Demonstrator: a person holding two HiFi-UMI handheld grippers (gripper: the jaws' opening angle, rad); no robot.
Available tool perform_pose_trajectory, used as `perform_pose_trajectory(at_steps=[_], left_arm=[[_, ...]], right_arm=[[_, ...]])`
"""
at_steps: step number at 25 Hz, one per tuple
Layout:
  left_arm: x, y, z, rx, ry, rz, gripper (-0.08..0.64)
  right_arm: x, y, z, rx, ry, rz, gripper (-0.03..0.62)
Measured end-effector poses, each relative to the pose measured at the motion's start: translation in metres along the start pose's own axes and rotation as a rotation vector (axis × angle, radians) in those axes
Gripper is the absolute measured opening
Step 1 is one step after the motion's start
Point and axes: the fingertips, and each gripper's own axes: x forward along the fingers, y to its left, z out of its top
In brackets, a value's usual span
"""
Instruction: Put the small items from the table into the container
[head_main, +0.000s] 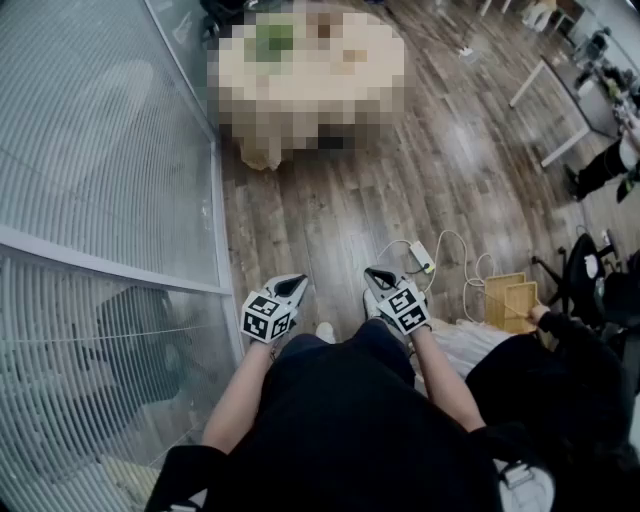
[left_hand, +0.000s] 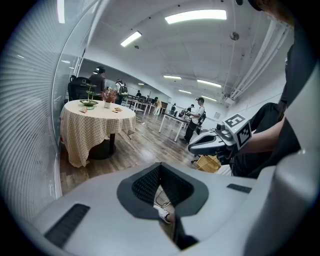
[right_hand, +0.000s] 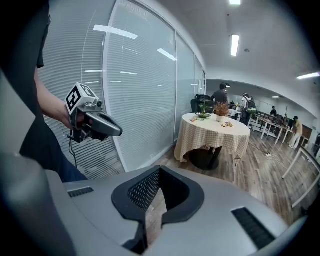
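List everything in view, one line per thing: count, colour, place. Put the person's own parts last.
Round table with beige checked cloth: one, beige, far across the room beside the glass wall.
Potted green plant: one, green, on that table.
Small items: several, colours unclear, on the tablecloth.
Frosted glass wall: one, whitish, at the left.
Wooden plank floor: one, brown, underfoot.
White power strip: one, white, on the floor ahead.
Light wooden crates: apparently two, tan, on the floor at right.
Left gripper: one, grey, jaws together, empty.
Right gripper: one, grey, jaws together, empty.
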Motion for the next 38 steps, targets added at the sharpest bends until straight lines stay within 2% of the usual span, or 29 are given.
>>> perform_pose_trajectory(at_steps=[15,19,27,38], left_arm=[[0.008,-0.001,0.010,0.007,0.007,-0.011,0.003],[0.013,0.000,0.009,0.004,0.018,-0.012,0.003],[0.030,0.001,0.018,-0.007,0.039,0.001,0.003],[0.073,0.008,0.053,-0.046,0.029,0.073,0.003]], right_arm=[[-0.002,-0.009,0.002,0.010,0.002,-0.005,0.026],[-0.001,-0.014,0.004,0.041,-0.021,-0.003,0.027],[0.006,-0.038,0.001,0.032,-0.002,0.008,0.028],[0.021,-0.093,0.008,0.005,0.003,0.090,0.028]])
